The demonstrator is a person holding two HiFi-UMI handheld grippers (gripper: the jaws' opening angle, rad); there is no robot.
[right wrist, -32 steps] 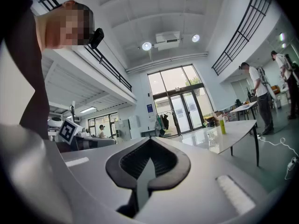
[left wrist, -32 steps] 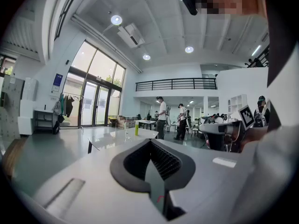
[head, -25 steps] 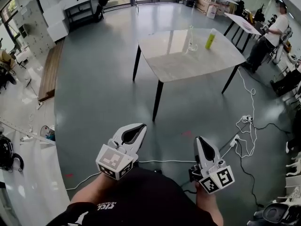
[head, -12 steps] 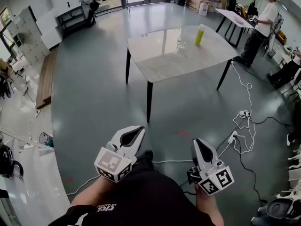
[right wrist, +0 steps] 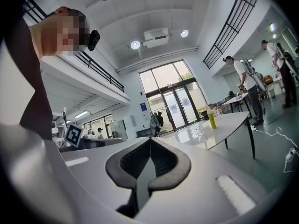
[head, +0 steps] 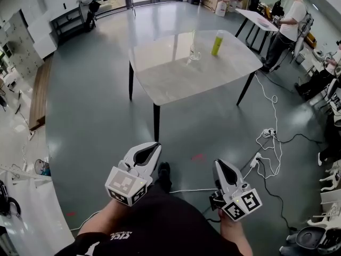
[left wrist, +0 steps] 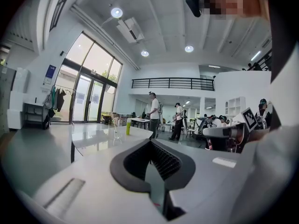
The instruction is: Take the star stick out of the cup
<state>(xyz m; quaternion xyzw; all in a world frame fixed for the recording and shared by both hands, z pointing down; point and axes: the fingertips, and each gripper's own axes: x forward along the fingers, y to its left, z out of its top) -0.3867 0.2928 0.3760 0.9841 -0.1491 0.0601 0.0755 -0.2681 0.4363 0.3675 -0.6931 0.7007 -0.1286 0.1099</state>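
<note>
1. L gripper (head: 148,152) is hanging low in front of the body, over the floor. Its jaws are pressing together w/ nothing between them.
2. Desk (head: 170,79) is standing well ahead, far from both grippers. So the step in hand is prob. the approach, not the grab.
3. Clear cup (head: 195,53) is sitting toward the desk's far side. Star stick (head: 194,37) is poking up out of it as a thin line; the star end is too small to make out.
4. Yellow-green bottle (head: 217,42) is standing just R of the cup, near but apart. Coming in from the cup's L or front should be keeping the jaws off it.
5. R gripper (head: 222,170) is also hanging low over the floor, jaws closed and empty.
6. Cables (head: 268,145) are lying on the floor R of the path, so feet should be keeping L of them.
7. Doing it well, imo:
   - be getting close and square to the desk first;
   - be opening one gripper's jaws before the reach;
   - be pinching the stick above the rim and lifting straight up;
   - the other gripper could be steadying the cup, since it looks light and may be tipping easily.
</note>
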